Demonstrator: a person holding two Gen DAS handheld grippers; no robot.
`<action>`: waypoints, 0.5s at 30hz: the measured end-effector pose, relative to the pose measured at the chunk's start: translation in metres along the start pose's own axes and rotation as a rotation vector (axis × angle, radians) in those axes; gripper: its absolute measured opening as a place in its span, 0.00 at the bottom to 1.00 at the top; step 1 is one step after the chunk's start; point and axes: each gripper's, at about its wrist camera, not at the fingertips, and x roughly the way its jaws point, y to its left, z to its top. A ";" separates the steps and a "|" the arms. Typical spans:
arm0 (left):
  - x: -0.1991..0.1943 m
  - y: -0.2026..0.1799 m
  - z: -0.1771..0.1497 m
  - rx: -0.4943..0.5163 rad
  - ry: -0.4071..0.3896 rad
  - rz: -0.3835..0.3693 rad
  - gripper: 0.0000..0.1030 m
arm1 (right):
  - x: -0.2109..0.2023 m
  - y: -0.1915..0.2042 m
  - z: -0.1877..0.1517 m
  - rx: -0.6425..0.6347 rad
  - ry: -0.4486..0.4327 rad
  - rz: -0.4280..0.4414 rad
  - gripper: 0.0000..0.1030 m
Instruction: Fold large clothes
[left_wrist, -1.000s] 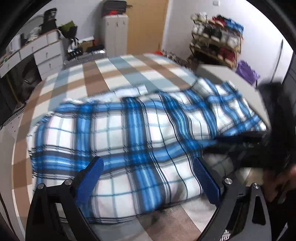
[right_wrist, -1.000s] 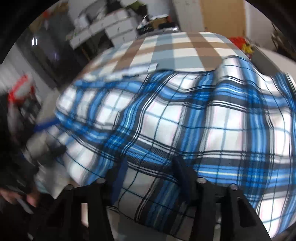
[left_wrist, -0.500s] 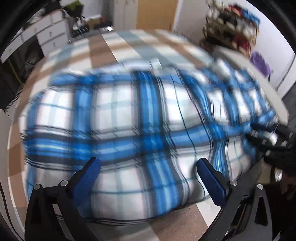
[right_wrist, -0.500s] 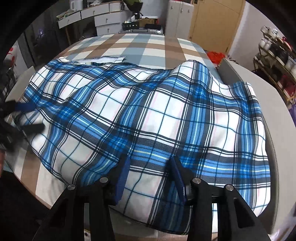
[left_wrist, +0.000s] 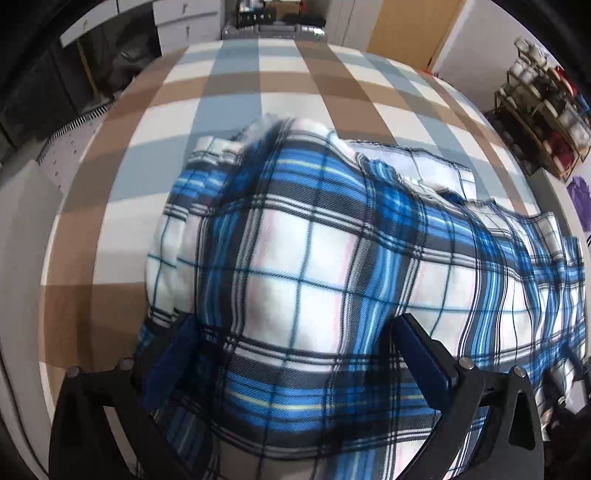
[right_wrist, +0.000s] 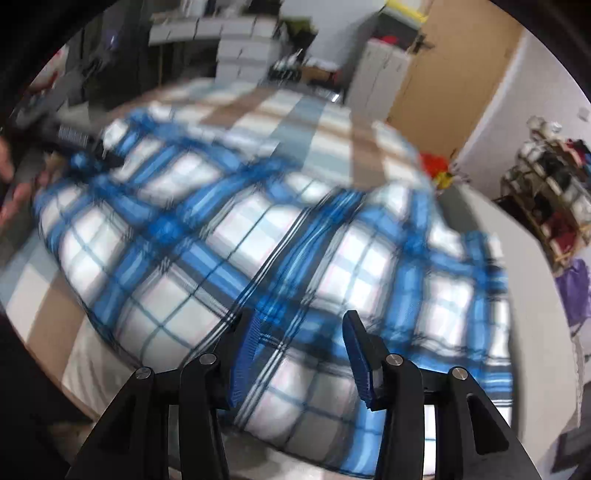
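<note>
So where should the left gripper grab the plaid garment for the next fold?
Probably the plaid garment at its near left hem corner, coming in from the left over bare bedspread. The layers end there in an exposed edge; the middle bulges too wide for the open left gripper.

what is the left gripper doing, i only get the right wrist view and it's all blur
Observer: The left gripper has its jaws spread wide. The plaid garment bulges up between them and, as far as I can see, is not pinched.
Operator: is the cloth over its fingers at all
Observer: Yes, a fold drapes over one finger and half hides it, while the other finger is bare.
Operator: how does the far edge look
Observer: At the far edge, the garment's paler inside face is turned up and lies on the checked bed cover.
</note>
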 end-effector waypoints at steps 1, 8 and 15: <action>0.001 0.001 0.001 0.000 0.006 -0.002 0.99 | 0.002 -0.001 0.000 -0.003 0.004 -0.002 0.42; -0.044 0.007 0.011 -0.083 -0.126 0.018 0.99 | 0.004 -0.011 -0.002 0.057 0.038 0.064 0.44; -0.036 -0.018 0.025 -0.113 -0.085 -0.493 0.99 | 0.004 -0.014 -0.002 0.085 0.038 0.091 0.44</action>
